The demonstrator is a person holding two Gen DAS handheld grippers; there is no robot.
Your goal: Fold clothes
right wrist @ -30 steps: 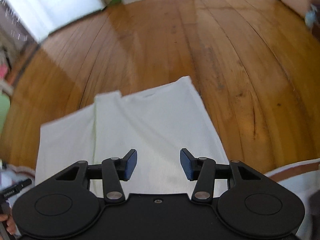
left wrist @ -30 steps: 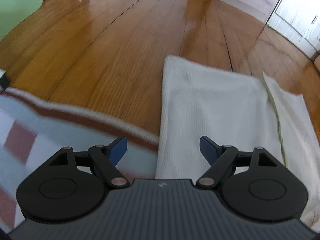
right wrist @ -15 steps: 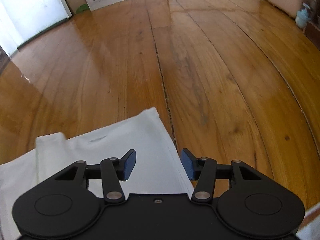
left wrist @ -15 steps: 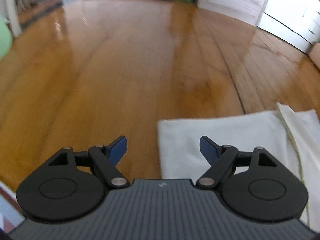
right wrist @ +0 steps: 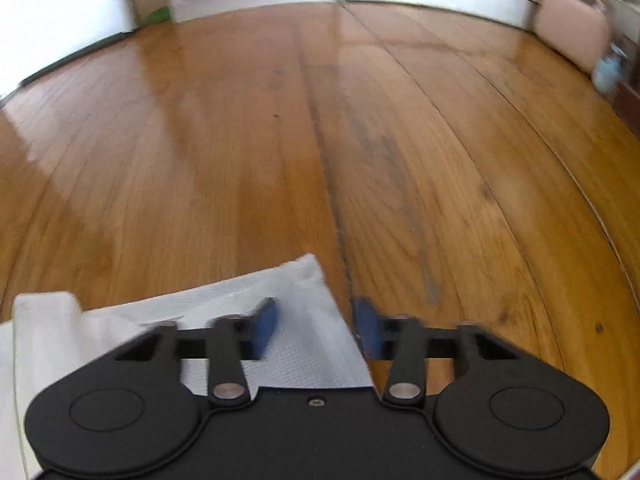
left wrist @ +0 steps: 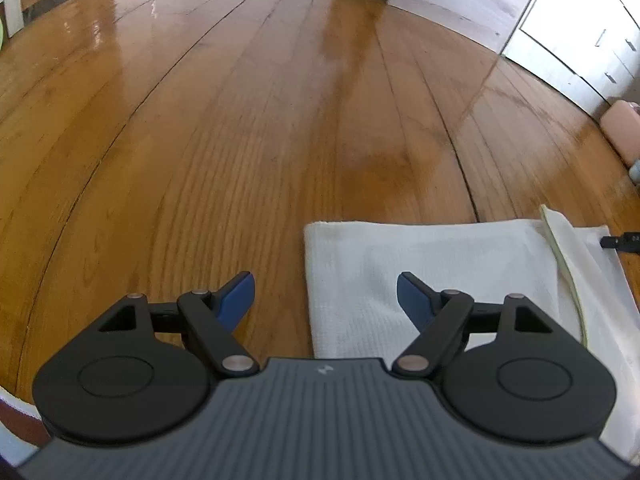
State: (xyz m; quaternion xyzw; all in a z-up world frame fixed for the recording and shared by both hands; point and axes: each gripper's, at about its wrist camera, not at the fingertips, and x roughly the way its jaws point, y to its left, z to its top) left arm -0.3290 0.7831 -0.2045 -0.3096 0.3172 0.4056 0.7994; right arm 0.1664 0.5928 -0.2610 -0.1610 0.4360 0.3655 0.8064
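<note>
The left gripper (left wrist: 325,295) hangs wide open and empty across the left edge of the white garment (left wrist: 432,268), having swung in from a striped cloth (left wrist: 16,416) now behind it. The right gripper (right wrist: 316,326), jaws narrowed but gripping nothing, has dropped to straddle the garment's right corner (blurred), so both look set to pinch those ends on the wooden floor (left wrist: 240,120) for a fold.

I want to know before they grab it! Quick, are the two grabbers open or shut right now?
Left gripper: open, holding nothing, at the white garment's left edge.
Right gripper: open, holding nothing, straddling the garment's right edge.
</note>
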